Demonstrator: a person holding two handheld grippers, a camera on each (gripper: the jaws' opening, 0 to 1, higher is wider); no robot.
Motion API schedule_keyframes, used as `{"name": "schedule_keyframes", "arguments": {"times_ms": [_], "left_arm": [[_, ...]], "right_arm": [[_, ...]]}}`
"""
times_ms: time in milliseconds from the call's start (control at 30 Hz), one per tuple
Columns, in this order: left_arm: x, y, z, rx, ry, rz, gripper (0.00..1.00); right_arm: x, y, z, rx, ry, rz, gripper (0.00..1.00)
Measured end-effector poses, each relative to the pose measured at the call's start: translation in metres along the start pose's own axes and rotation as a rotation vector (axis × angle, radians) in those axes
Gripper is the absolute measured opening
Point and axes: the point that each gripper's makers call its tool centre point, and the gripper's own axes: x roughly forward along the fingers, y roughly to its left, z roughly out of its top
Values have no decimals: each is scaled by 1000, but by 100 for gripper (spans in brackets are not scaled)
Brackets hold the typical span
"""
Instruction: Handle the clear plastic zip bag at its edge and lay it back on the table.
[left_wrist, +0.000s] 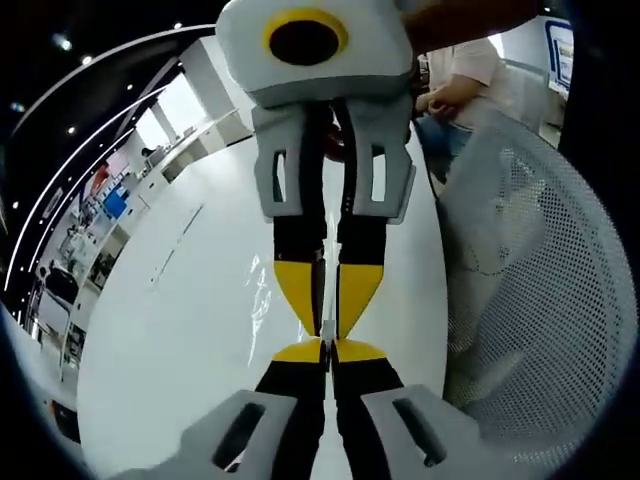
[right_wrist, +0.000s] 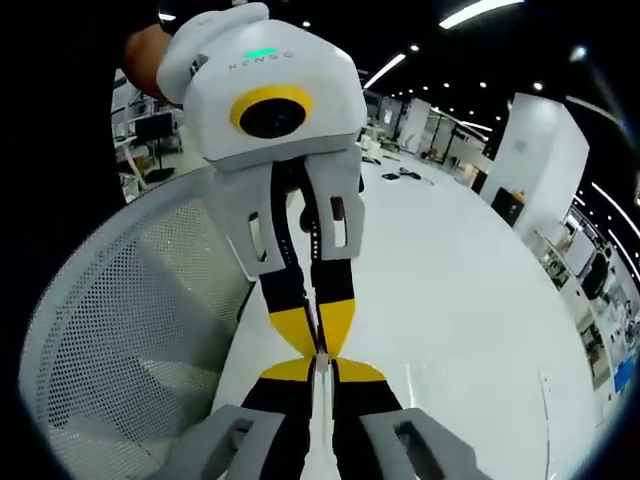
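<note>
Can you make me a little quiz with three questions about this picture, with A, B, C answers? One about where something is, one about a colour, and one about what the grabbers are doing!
1. Where is the white mesh basket in the left gripper view?
A. to the right of the grippers
B. hanging above them
C. on the far left

2. What colour are the fingertips of the grippers?
A. red
B. yellow
C. green

3. How are the left gripper and the right gripper standing?
A. both wide open
B. far apart
C. shut, tip to tip on the clear zip bag

Answers:
1. A, the mesh sits on the right side, beside the white table.
2. B, the pads are yellow.
3. C, the tips meet with a thin clear edge between them.
</note>
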Motion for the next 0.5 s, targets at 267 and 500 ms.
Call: {"name": "schedule_keyframes", "arguments": {"times_ms": [267,500], "left_arm": [[1,0,0,2,-5,0,1],[3,-7,-4,10,15,-38,0]], "right_arm": [[0,0,-4,74,10,12,0],[4,6,-10,135,49,42,0]]}}
